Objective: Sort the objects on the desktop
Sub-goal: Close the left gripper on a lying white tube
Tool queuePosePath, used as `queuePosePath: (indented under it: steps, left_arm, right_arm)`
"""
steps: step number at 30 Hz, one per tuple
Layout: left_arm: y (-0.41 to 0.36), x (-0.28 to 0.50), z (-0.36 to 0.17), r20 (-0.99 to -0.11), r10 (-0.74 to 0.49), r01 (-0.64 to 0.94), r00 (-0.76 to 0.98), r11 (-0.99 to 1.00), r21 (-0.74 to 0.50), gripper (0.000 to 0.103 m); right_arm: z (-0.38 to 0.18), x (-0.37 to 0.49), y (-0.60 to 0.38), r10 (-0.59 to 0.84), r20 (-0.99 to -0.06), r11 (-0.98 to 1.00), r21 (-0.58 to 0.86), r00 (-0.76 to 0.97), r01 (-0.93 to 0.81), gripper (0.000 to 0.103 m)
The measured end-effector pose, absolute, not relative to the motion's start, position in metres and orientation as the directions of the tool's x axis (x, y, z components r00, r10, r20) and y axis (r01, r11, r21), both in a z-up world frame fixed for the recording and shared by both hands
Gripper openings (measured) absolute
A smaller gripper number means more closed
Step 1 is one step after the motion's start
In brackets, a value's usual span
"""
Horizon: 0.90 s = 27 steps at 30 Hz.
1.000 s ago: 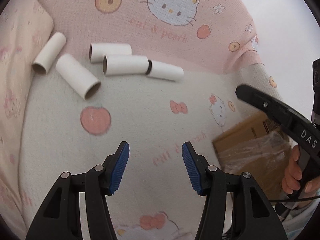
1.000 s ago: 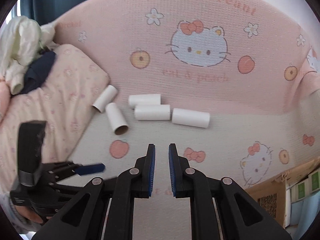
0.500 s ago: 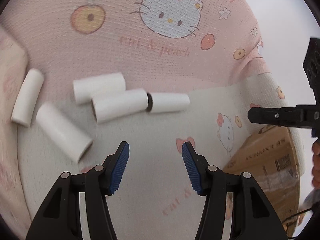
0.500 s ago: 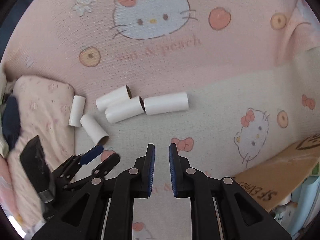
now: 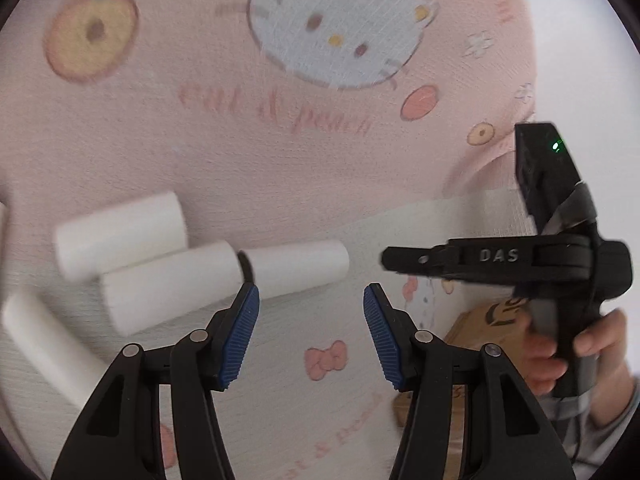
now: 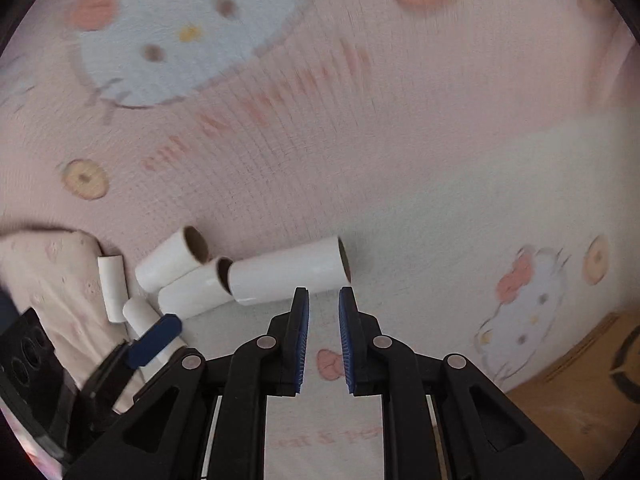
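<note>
Cardboard tubes [image 5: 160,280] lie in a loose cluster on the printed blanket [image 5: 280,140], by the seam where pink meets cream. Going left to right: my left gripper [image 5: 311,312] closes slowly, still wide, nothing between its pads, just short of the rightmost tube [image 5: 296,268]. My right gripper [image 6: 323,340] hangs nearly shut and empty beside that tube's open end. I judge these tubes light, hollow and crushable, inclined to roll; a gentle pinch across mid-length suits. Blur smears the leftmost tubes, and the cardboard box [image 6: 580,380] is cut off.
</note>
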<state>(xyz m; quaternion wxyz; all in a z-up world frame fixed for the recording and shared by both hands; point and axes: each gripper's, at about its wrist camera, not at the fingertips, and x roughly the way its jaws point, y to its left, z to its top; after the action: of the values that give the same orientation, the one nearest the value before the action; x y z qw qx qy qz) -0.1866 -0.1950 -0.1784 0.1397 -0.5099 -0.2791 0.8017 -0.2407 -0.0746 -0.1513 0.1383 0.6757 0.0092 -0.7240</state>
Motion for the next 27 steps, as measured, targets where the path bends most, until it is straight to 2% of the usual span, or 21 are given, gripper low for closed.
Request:
queuePosePath:
  steps: [3,7,10,12,18,20,22,24,27]
  left_arm:
    - [-0.192,-0.201,-0.191,-0.749,0.534,0.103,-0.393,-0.783,-0.613,0.057]
    - [-0.198,-0.213,-0.207,-0.757,0.525,0.21,-0.389,-0.75,-0.627,0.057]
    - [-0.2,-0.219,-0.213,-0.77,0.503,0.25,-0.393,-0.747,-0.616,0.057]
    - [-0.198,-0.222,-0.215,-0.773,0.503,0.254,-0.386,-0.747,-0.614,0.057]
    - [-0.19,-0.23,-0.224,-0.791,0.503,0.28,-0.348,-0.749,-0.6,0.056]
    - [-0.191,-0.229,-0.23,-0.78,0.524,0.309,-0.343,-0.721,-0.62,0.052]
    - [-0.194,-0.227,-0.236,-0.773,0.537,0.349,-0.336,-0.692,-0.632,0.038]
    - [-0.196,-0.225,-0.239,-0.773,0.54,0.369,-0.332,-0.68,-0.633,0.034]
    - [-0.197,-0.221,-0.239,-0.775,0.54,0.361,-0.329,-0.687,-0.631,0.032]
  right_arm:
    - [-0.166,-0.25,-0.068,-0.213,-0.977,-0.969,0.208,-0.024,0.131,0.012]
    - [-0.177,-0.26,-0.071,-0.191,-0.981,-0.972,0.185,-0.033,0.147,0.013]
    - [-0.185,-0.262,-0.079,-0.168,-0.985,-0.967,0.158,-0.034,0.202,0.026]
    - [-0.187,-0.263,-0.084,-0.149,-0.987,-0.963,0.131,-0.059,0.236,0.03]
    - [-0.192,-0.263,-0.091,-0.169,-0.983,-0.957,0.145,-0.077,0.25,0.031]
    - [-0.194,-0.262,-0.09,-0.187,-0.98,-0.958,0.167,-0.068,0.235,0.031]
    - [-0.198,-0.259,-0.089,-0.193,-0.98,-0.959,0.176,-0.056,0.223,0.031]
    - [-0.201,-0.255,-0.087,-0.184,-0.981,-0.96,0.167,-0.06,0.225,0.031]
    - [-0.201,-0.248,-0.086,-0.192,-0.98,-0.954,0.172,-0.061,0.246,0.031]
